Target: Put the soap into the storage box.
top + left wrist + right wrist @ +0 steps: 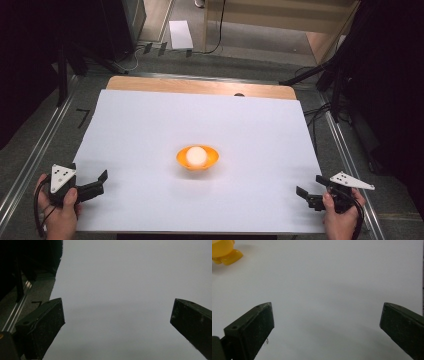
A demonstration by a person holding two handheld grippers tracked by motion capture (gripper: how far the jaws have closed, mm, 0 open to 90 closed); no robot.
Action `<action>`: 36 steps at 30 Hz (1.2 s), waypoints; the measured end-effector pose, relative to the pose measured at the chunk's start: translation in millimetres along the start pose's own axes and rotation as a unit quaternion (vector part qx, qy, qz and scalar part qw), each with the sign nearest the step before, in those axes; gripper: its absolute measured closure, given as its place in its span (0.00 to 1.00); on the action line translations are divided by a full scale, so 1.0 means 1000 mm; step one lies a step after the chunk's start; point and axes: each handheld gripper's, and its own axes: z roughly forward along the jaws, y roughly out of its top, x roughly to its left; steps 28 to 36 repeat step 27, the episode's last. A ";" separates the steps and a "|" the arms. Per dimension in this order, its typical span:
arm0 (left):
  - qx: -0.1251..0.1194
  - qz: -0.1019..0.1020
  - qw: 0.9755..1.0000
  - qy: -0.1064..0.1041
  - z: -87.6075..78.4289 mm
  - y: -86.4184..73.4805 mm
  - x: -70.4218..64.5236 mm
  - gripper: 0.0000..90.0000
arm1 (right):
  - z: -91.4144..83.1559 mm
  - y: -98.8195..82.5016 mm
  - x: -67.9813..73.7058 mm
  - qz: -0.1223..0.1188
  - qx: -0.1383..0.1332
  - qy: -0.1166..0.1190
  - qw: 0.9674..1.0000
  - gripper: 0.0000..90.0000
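Observation:
An orange bowl (pixel 181 157) sits at the middle of the white sheet (pixel 150 120), and a pale round ball (pixel 196 155) rests inside it. My left gripper (pixel 90 172) is held by a hand at the sheet's near left corner, well apart from the bowl; its jaws stand wide open over bare sheet (pixel 117 312). My right gripper (pixel 310 185) is held at the near right corner, also open with nothing between its jaws (pixel 327 315). In the right gripper view the bowl (pixel 230 256) shows at the top left, far off.
The sheet covers a wooden table whose far edge (pixel 200 86) shows. Metal rails (pixel 30 160) run along both sides of the table. Dark stands (pixel 62 70) and cables (pixel 315 112) lie beyond the left and right edges. A white box (pixel 180 34) lies on the floor behind.

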 end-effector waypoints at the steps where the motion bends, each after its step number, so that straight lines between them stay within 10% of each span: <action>1: 0.000 0.000 1.000 0.000 0.000 0.000 0.000 0.00 | -0.003 -0.002 -0.001 0.003 -0.005 -0.002 1.000 0.00; 15: -0.002 0.000 1.000 0.000 0.000 0.000 0.000 0.00 | -0.034 -0.028 -0.013 0.042 -0.061 -0.014 0.997 0.00; 36: 0.001 -0.002 1.000 -0.001 0.000 0.000 0.000 0.00 | -0.029 -0.028 -0.007 0.031 -0.046 -0.033 0.998 0.00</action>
